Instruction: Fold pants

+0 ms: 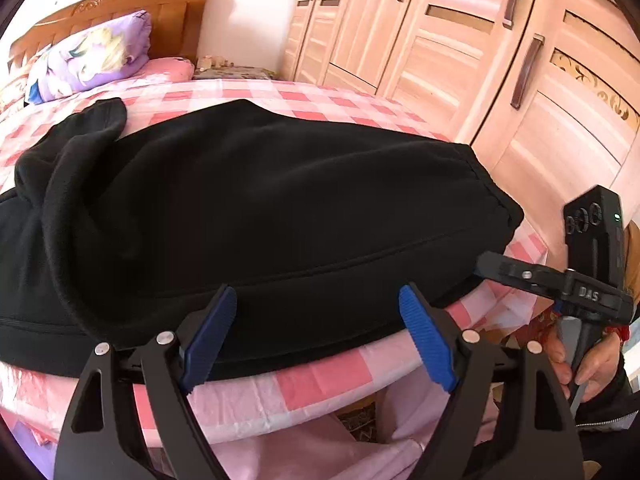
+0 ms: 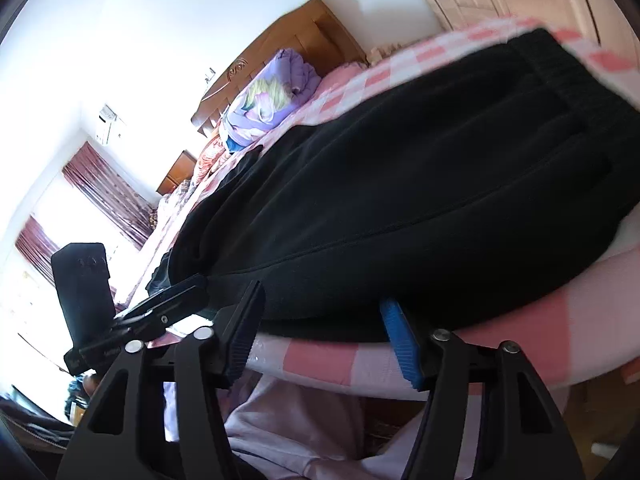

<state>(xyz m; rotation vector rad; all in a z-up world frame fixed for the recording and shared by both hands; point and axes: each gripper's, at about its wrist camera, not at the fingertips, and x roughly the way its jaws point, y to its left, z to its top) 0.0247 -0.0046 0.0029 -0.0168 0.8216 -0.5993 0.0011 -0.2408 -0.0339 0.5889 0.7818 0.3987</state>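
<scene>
Black pants (image 1: 260,216) lie flat on the pink checked bed (image 1: 320,376), near its edge, with the left gripper (image 1: 316,340) and right gripper (image 2: 324,340) both wide open at the near hem, holding nothing.

Matt, seemingly fleecy pants (image 1: 260,208); glossy wooden wardrobe (image 1: 460,40).

Black claw (image 1: 316,320), ribbed blue pads (image 1: 428,344)

Pants (image 1: 260,208) plain black. Bedsheet (image 1: 312,96) pink-and-white check. Pillow (image 1: 88,60) purple with yellow floral print. Headboard (image 1: 176,4) orange-brown wood. Wardrobe (image 1: 460,52) pale pink wood. Curtains (image 2: 104,188) dark red. Gripper pads (image 1: 428,340) blue, ribbed.
</scene>
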